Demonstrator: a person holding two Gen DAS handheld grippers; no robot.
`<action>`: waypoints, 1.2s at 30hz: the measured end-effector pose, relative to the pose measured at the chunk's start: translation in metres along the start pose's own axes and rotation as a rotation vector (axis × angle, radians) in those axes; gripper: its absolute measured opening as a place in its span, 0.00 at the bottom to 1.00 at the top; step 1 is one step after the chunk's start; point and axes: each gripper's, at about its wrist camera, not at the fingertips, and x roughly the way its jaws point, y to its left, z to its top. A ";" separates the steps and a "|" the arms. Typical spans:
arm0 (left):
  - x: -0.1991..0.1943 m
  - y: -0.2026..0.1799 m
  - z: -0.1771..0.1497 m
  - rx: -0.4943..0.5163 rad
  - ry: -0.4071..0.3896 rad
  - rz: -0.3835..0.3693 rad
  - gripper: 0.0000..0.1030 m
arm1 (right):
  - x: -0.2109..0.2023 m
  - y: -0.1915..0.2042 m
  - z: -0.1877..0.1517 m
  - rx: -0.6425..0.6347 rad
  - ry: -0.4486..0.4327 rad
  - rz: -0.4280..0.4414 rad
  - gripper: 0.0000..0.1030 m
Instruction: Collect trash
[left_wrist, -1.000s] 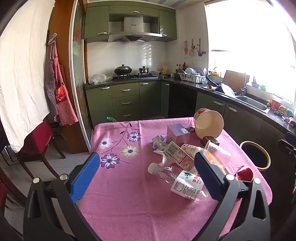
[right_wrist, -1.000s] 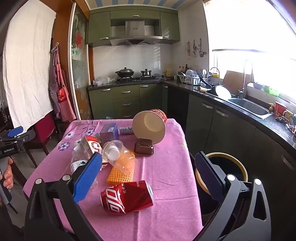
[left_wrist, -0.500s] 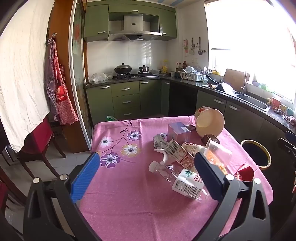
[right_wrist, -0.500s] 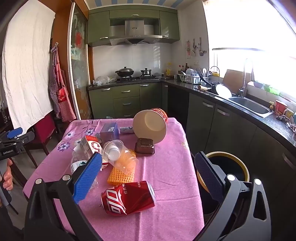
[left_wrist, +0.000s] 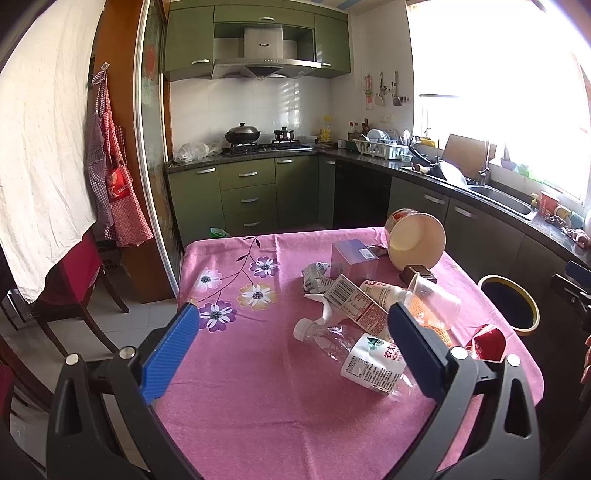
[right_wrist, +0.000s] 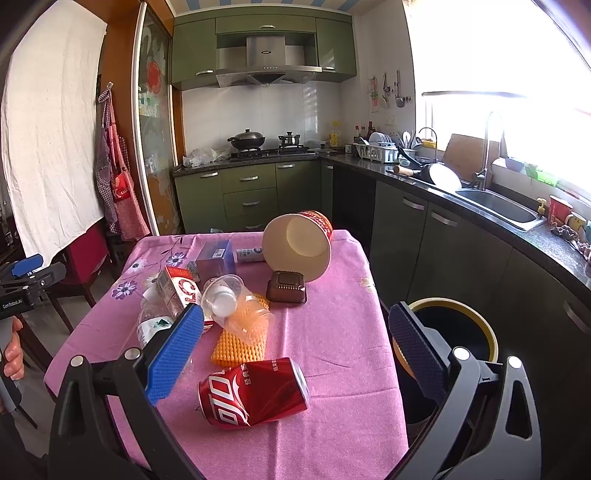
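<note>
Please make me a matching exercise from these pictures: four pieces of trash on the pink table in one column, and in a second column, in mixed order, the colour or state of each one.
Things:
1. soda can
2. paper bowl
3. water bottle
4. small tray

Descriptions:
A. clear plastic, lying on its side, white cap on
B. dark brown, square
C. red, dented, lying nearest the right gripper
D. tipped on its side, pale inside showing

Pairs: 1-C, 2-D, 3-A, 4-B

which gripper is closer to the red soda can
Right. The right gripper hovers open just above the red soda can; the left gripper sits across the table, nearer the plastic bottle.
</note>
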 end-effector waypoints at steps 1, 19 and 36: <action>0.000 0.000 0.000 0.000 0.000 -0.001 0.94 | 0.000 0.000 0.000 0.000 0.001 -0.001 0.96; 0.004 -0.002 -0.002 0.000 0.008 -0.003 0.94 | 0.005 0.001 -0.001 0.000 0.008 0.000 0.96; 0.008 0.000 -0.005 -0.002 0.020 -0.004 0.94 | 0.009 0.005 -0.002 -0.002 0.013 0.004 0.96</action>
